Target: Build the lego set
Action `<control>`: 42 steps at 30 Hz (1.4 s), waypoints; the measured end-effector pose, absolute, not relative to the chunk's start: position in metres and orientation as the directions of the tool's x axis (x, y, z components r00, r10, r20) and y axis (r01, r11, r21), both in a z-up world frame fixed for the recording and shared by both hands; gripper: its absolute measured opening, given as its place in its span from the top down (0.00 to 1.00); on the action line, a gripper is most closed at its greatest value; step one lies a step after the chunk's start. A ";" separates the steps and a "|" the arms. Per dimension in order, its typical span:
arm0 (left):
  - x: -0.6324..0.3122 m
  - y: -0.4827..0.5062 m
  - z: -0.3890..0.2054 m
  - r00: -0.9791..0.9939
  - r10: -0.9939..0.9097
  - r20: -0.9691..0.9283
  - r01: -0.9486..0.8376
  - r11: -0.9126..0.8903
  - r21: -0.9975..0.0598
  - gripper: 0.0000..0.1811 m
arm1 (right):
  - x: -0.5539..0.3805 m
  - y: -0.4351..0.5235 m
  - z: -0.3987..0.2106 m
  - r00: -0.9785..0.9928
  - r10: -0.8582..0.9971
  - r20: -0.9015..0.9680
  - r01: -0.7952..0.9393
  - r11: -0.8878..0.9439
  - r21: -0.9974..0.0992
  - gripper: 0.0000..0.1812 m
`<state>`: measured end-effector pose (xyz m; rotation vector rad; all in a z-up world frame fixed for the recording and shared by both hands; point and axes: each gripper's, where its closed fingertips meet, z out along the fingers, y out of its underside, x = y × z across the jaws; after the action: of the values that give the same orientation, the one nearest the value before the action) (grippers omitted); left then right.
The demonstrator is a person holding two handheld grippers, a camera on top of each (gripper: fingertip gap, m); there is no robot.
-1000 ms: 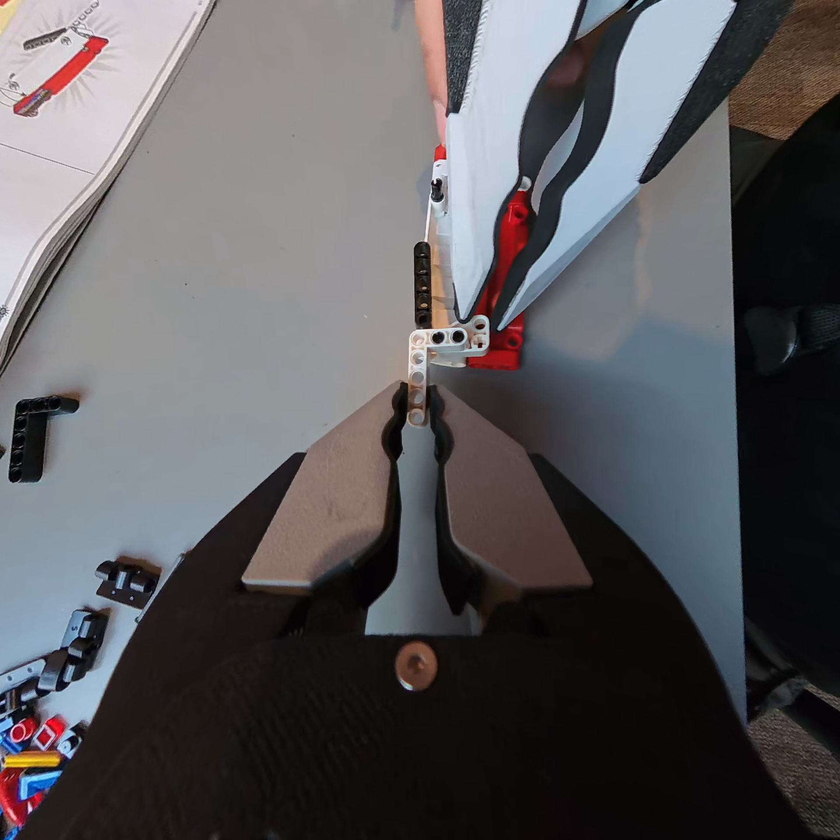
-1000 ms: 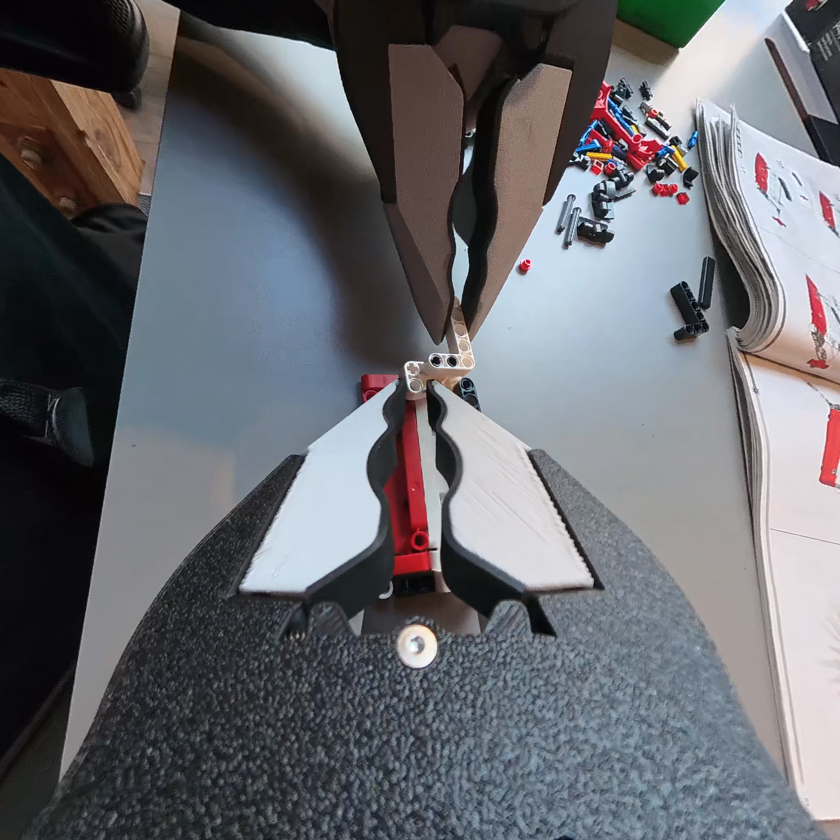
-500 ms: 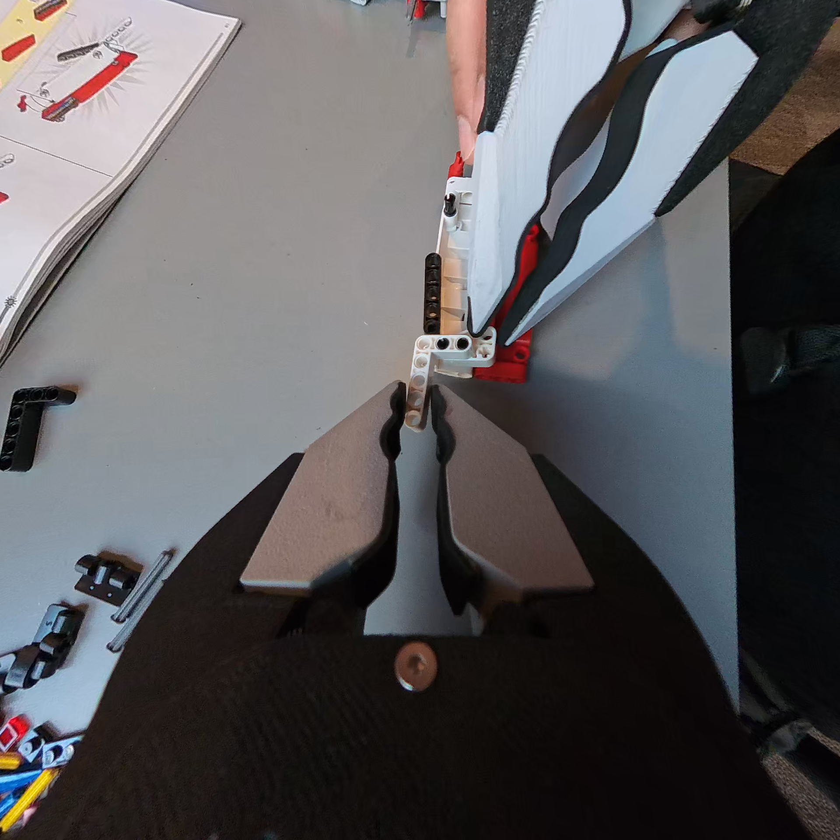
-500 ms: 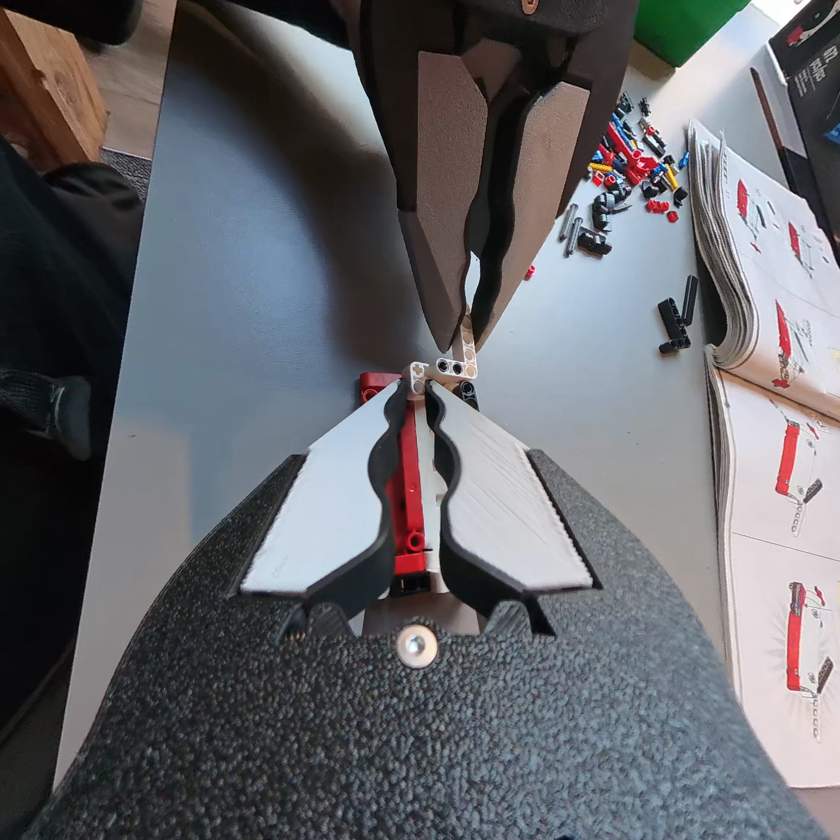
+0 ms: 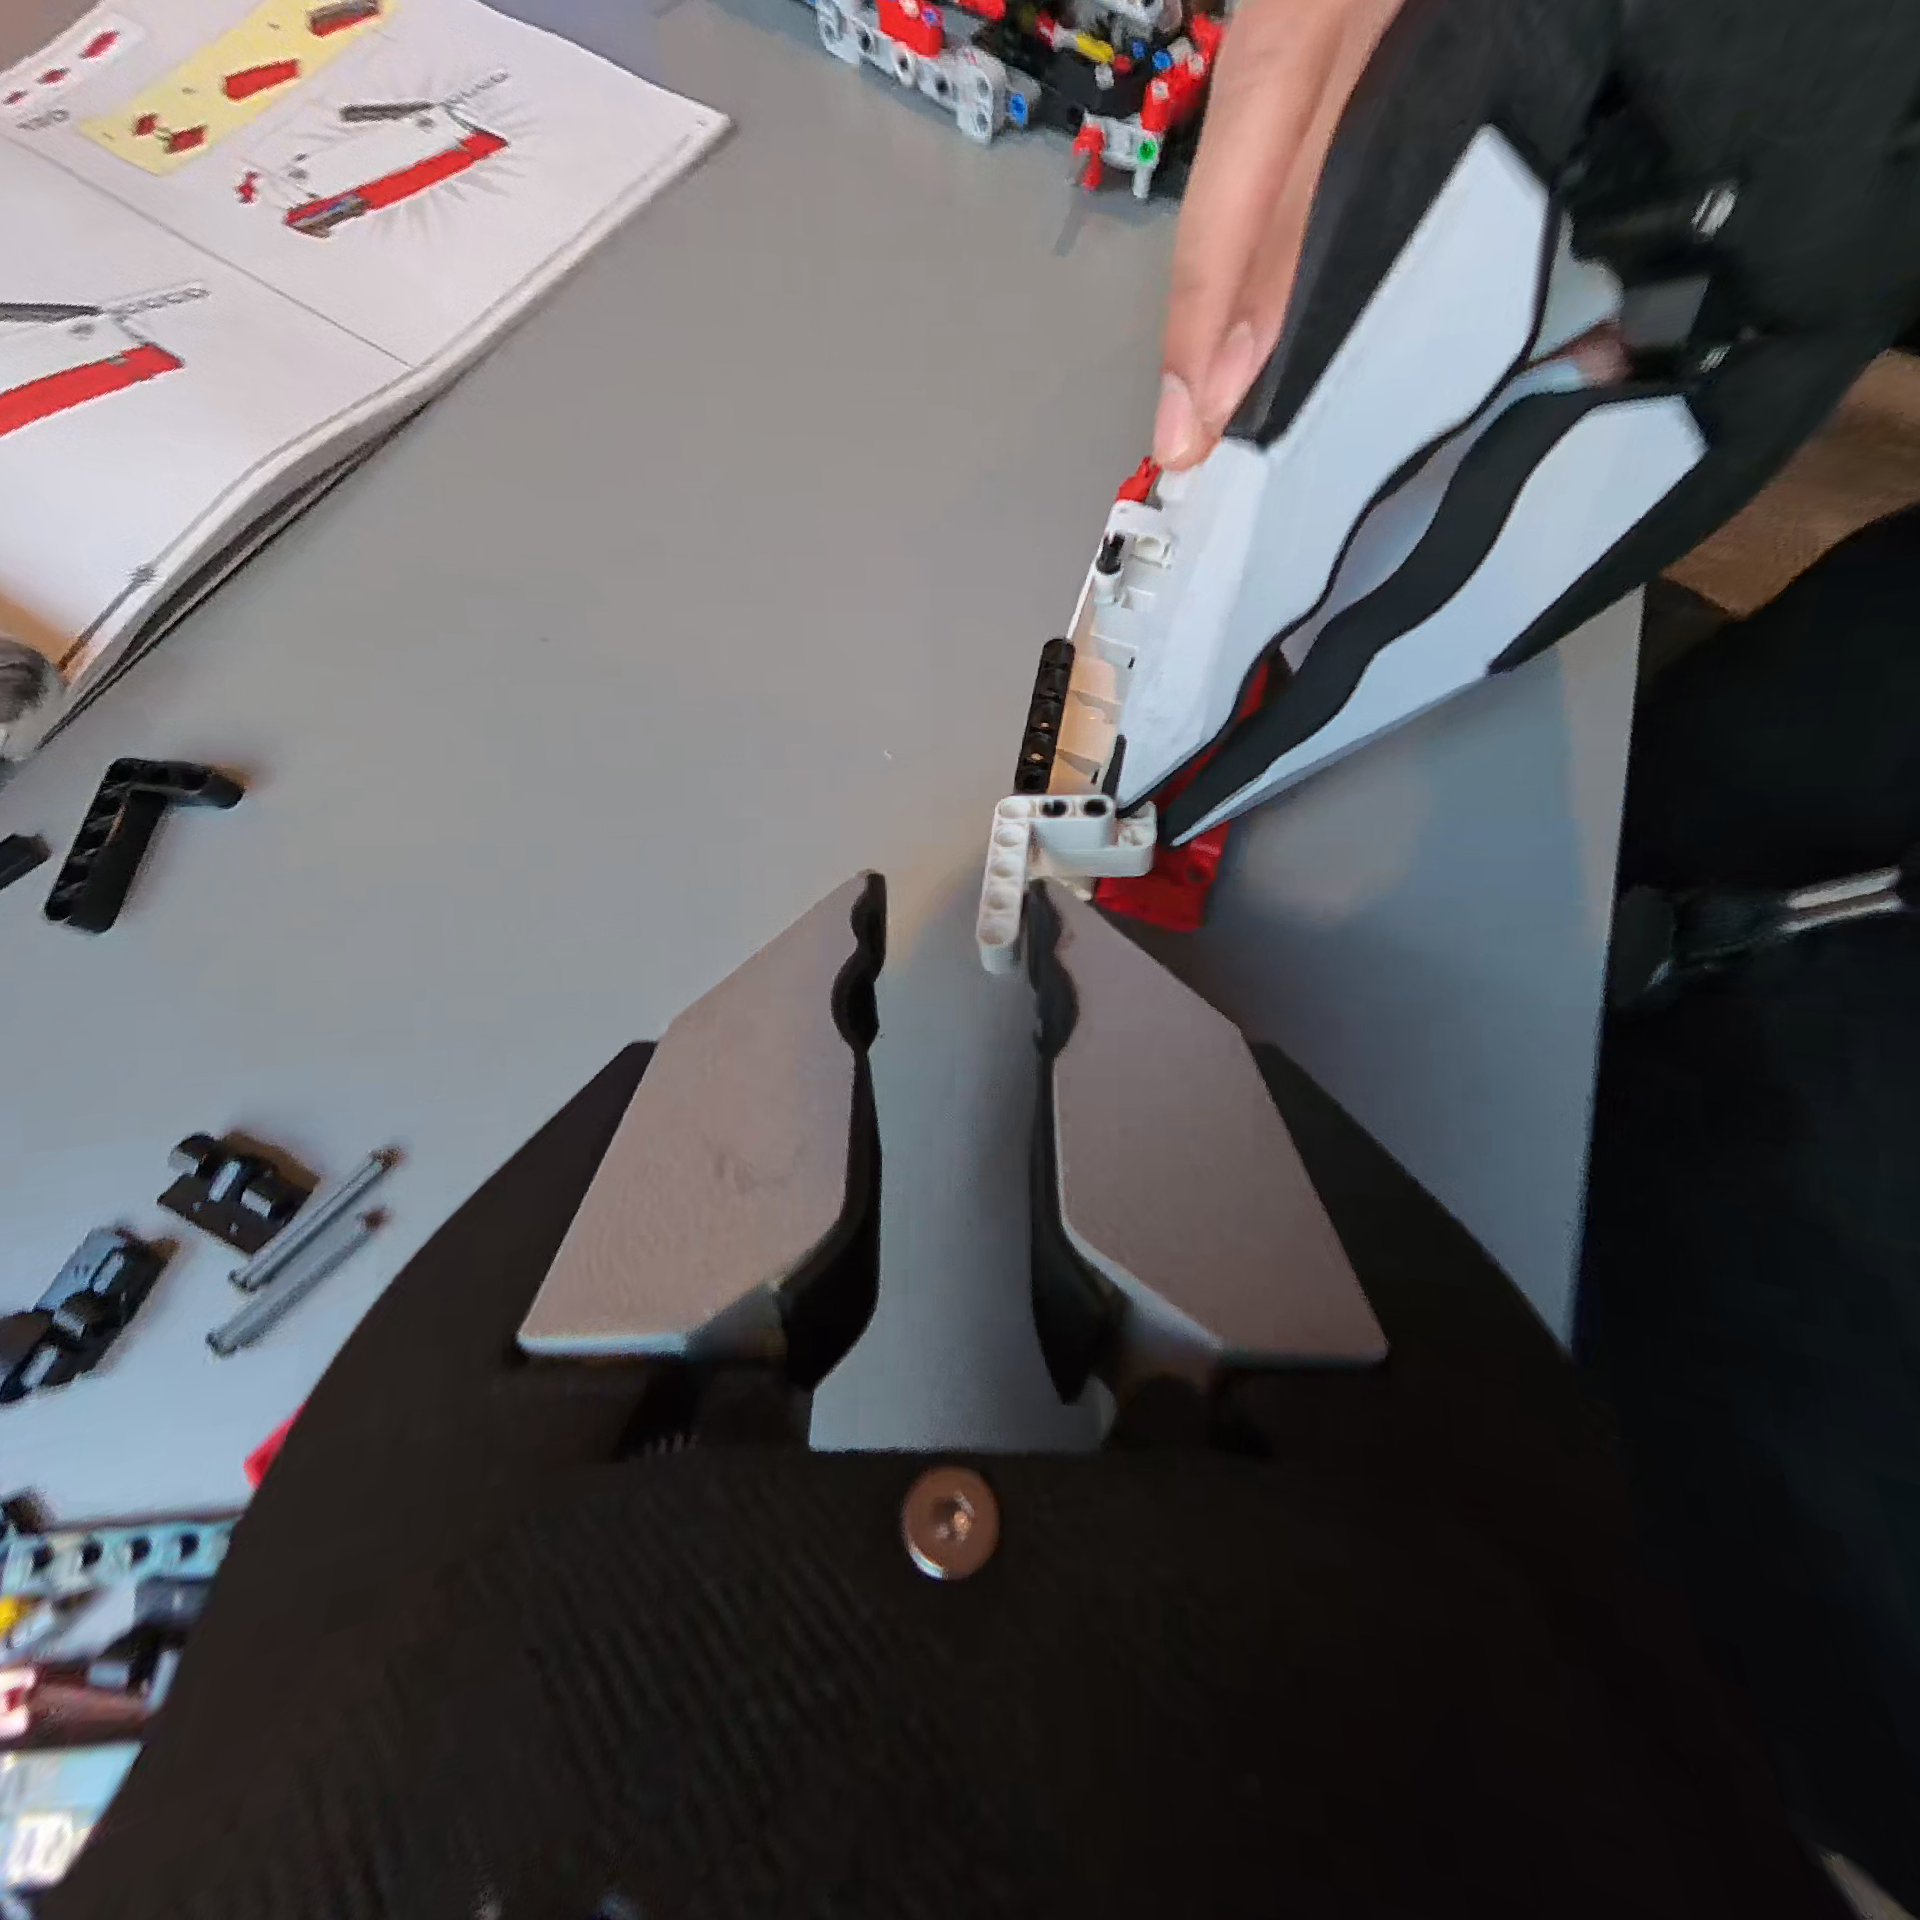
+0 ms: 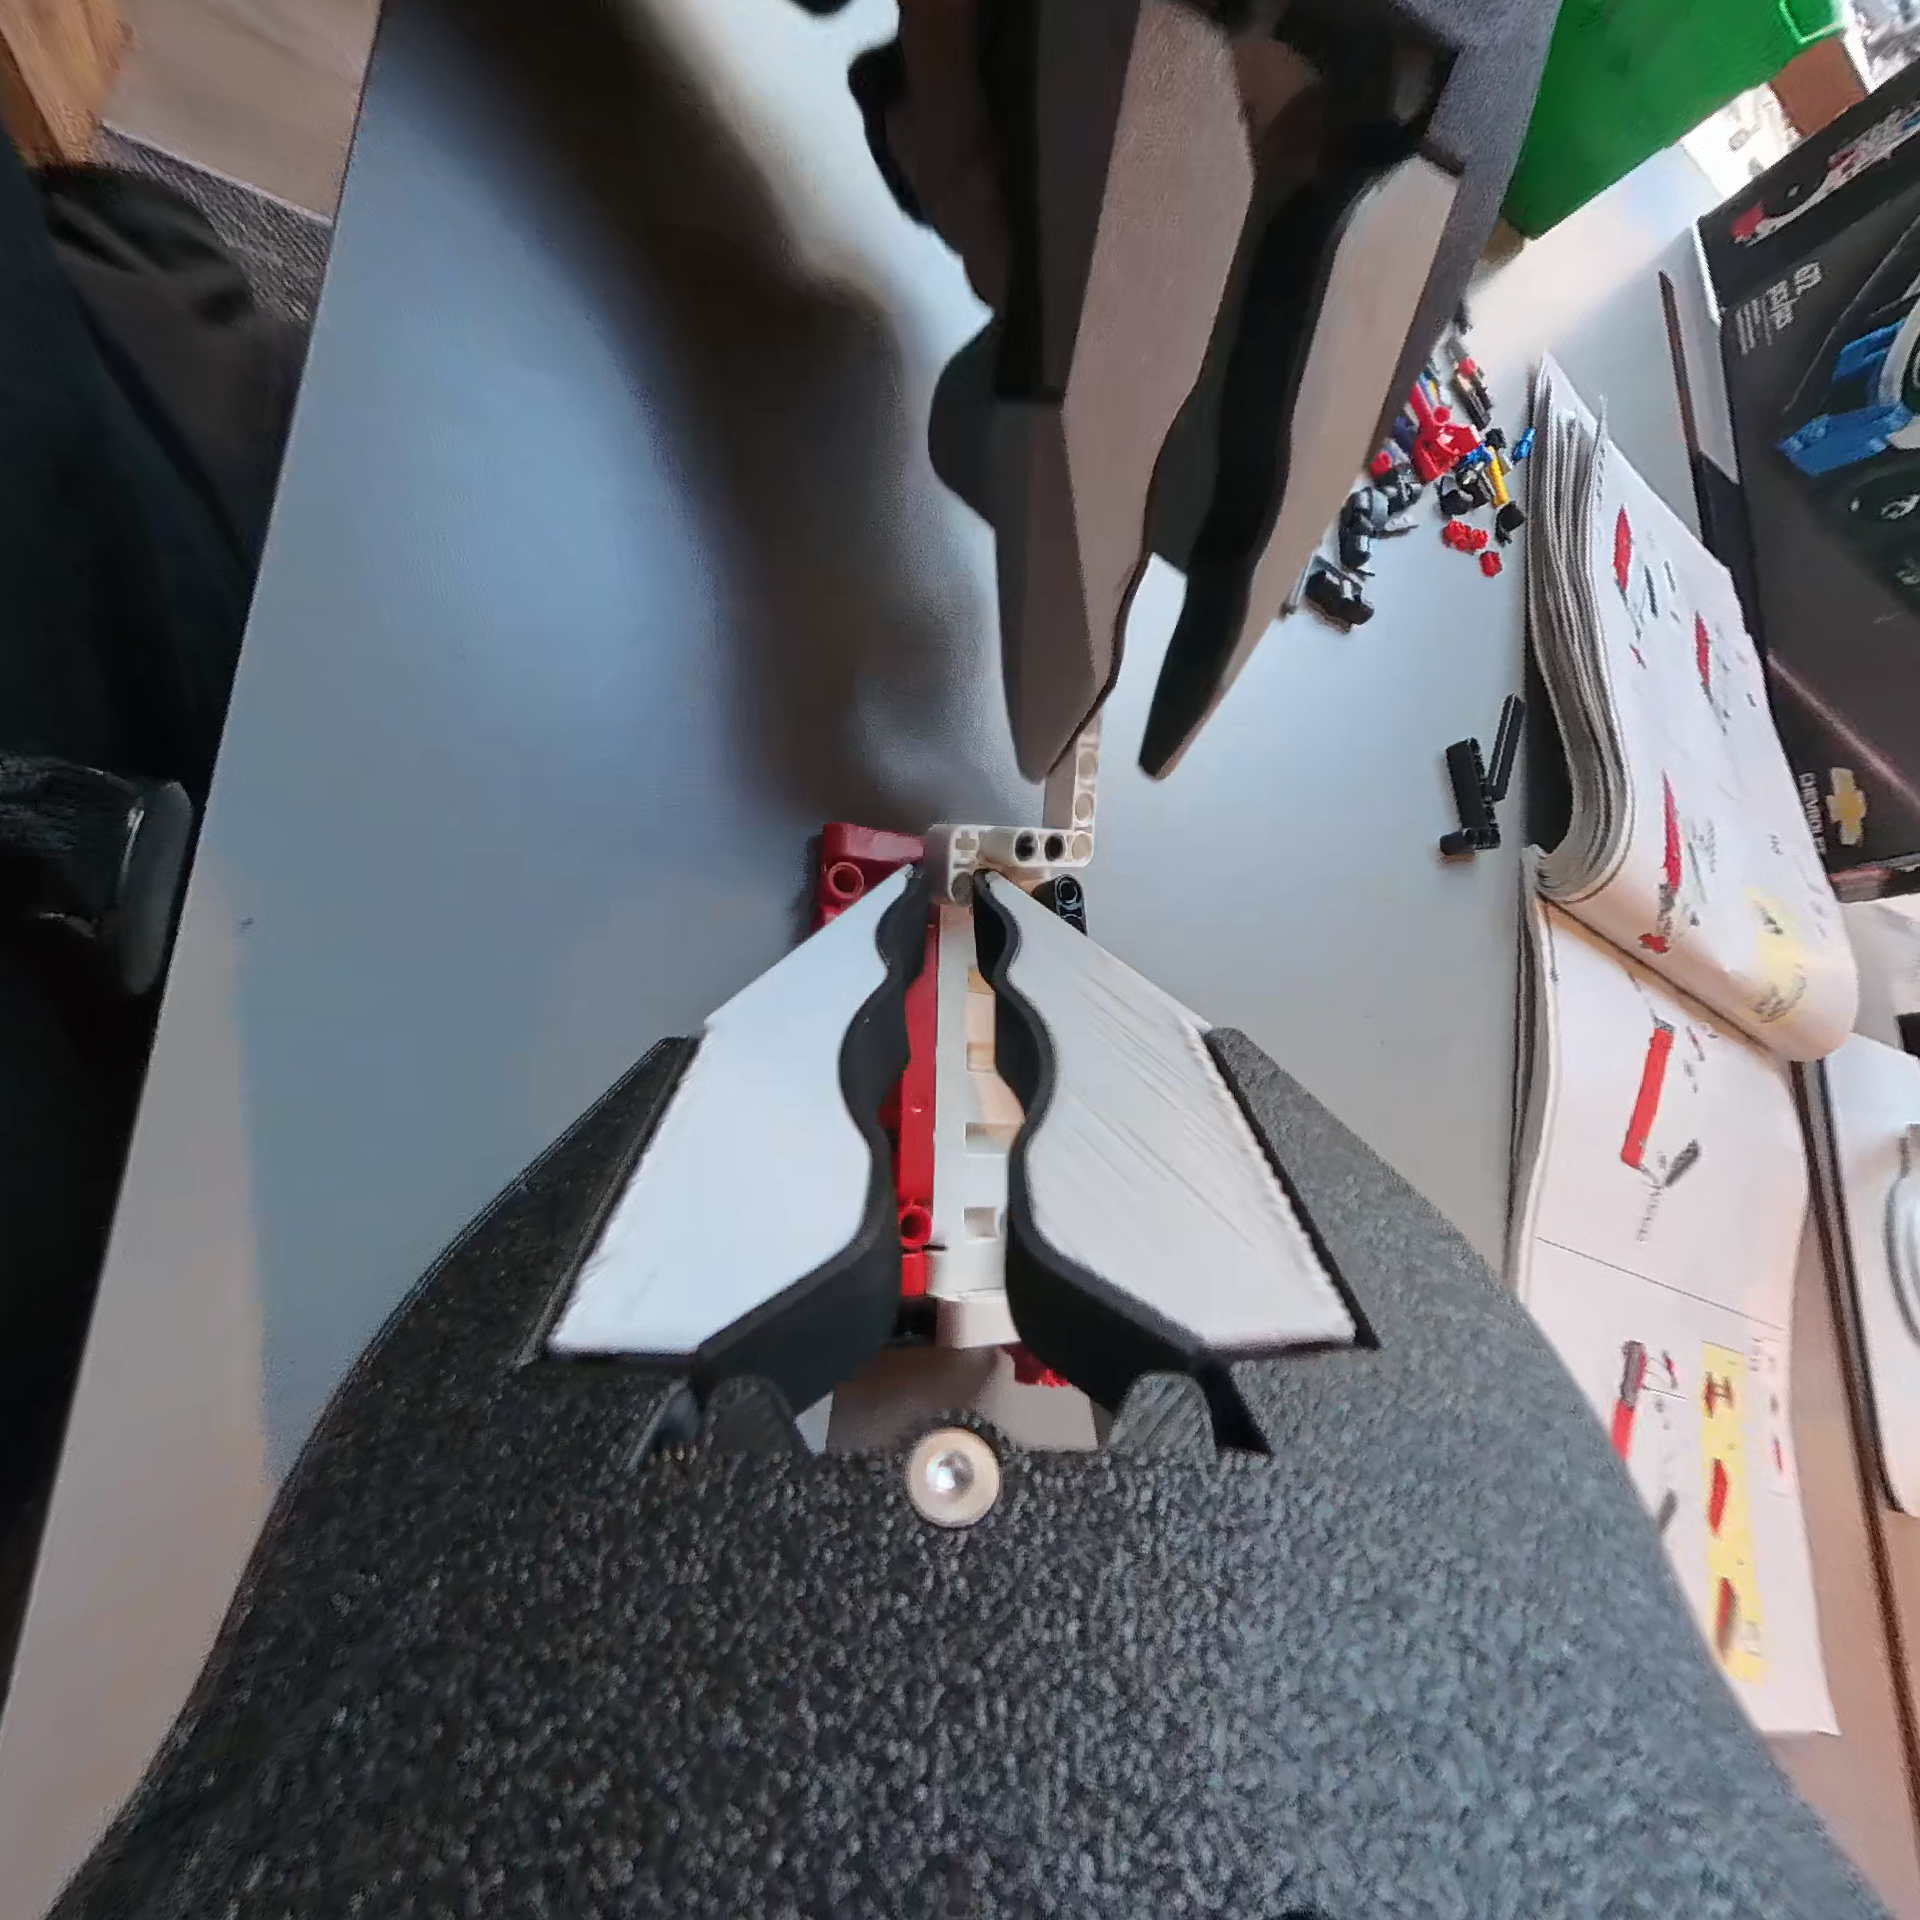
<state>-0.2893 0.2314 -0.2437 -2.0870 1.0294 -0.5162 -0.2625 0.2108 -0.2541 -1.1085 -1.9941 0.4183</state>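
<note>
My right gripper (image 6: 948, 888) is shut on a long red and white lego assembly (image 6: 951, 1091) that rests on the grey table (image 6: 520, 727). A white L-shaped beam (image 6: 1023, 844) sits on the assembly's far end, just past the right fingertips. My left gripper (image 5: 954, 914) is open and faces the right one. Its right fingertip (image 5: 1039, 914) is beside the free leg of the white L-shaped beam (image 5: 1070, 831); the left fingertip is apart from it. The left gripper also shows in the right wrist view (image 6: 1101, 748), and the right gripper in the left wrist view (image 5: 1148, 821).
An open instruction booklet (image 5: 260, 260) lies at the far left, with a black L-beam (image 5: 125, 842), two grey axles (image 5: 301, 1247) and loose parts (image 5: 83, 1558) nearer. A partly built model (image 5: 1039, 62) stands at the back. The table edge (image 5: 1621, 935) runs close on the right. Spacing between my two grippers at the tips: around 4 cm. Between my right fingertips and the partly built model (image 5: 1039, 62) there is roughly 25 cm.
My left gripper has opened and let go of the white L-beam, which stays on the assembly. The right gripper still holds the assembly.
</note>
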 end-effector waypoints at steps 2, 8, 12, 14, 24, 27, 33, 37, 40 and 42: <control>-0.284 0.221 -0.227 0.590 -0.803 0.084 -0.450 -0.413 -0.792 0.91 | -0.262 0.212 -0.255 -0.306 0.805 0.508 0.562 0.584 -0.586 0.95; -0.268 0.203 -0.228 0.560 -0.814 0.156 -0.474 -0.469 -0.745 0.90 | -0.262 0.208 -0.260 -0.340 0.763 0.549 0.558 0.634 -0.535 0.96; -0.270 0.206 -0.249 0.577 -0.808 0.121 -0.511 -0.473 -0.718 0.95 | -0.264 0.208 -0.259 -0.334 0.760 0.557 0.556 0.637 -0.535 0.95; -0.270 0.209 -0.249 0.575 -0.812 0.102 -0.505 -0.450 -0.736 1.00 | -0.262 0.207 -0.259 -0.327 0.774 0.542 0.556 0.621 -0.552 0.95; -0.263 0.197 -0.243 0.565 -0.815 0.132 -0.515 -0.473 -0.714 0.89 | -0.262 0.207 -0.259 -0.309 0.794 0.523 0.543 0.599 -0.589 0.96; -0.265 0.204 -0.251 0.595 -0.801 0.064 -0.553 -0.466 -0.690 0.89 | -0.263 0.208 -0.258 -0.309 0.787 0.533 0.540 0.607 -0.583 0.96; -0.267 0.209 -0.255 0.578 -0.812 -0.081 -0.622 -0.375 -0.688 0.92 | -0.262 0.211 -0.257 -0.307 0.774 0.554 0.539 0.621 -0.570 0.96; -0.269 0.210 -0.258 0.564 -0.808 -0.171 -0.659 -0.317 -0.682 0.94 | -0.262 0.210 -0.256 -0.303 0.781 0.546 0.530 0.614 -0.585 0.96; -0.269 0.211 -0.258 0.574 -0.798 -0.185 -0.652 -0.307 -0.693 0.93 | -0.262 0.211 -0.256 -0.300 0.781 0.548 0.528 0.615 -0.586 0.96; -0.268 0.211 -0.256 0.562 -0.798 -0.219 -0.659 -0.272 -0.701 0.92 | -0.263 0.211 -0.256 -0.304 0.781 0.546 0.527 0.615 -0.586 0.96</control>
<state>-0.2679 0.2113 -0.2560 -2.0136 1.1677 -0.2254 -0.2625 0.2109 -0.2557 -1.0317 -1.9864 0.3763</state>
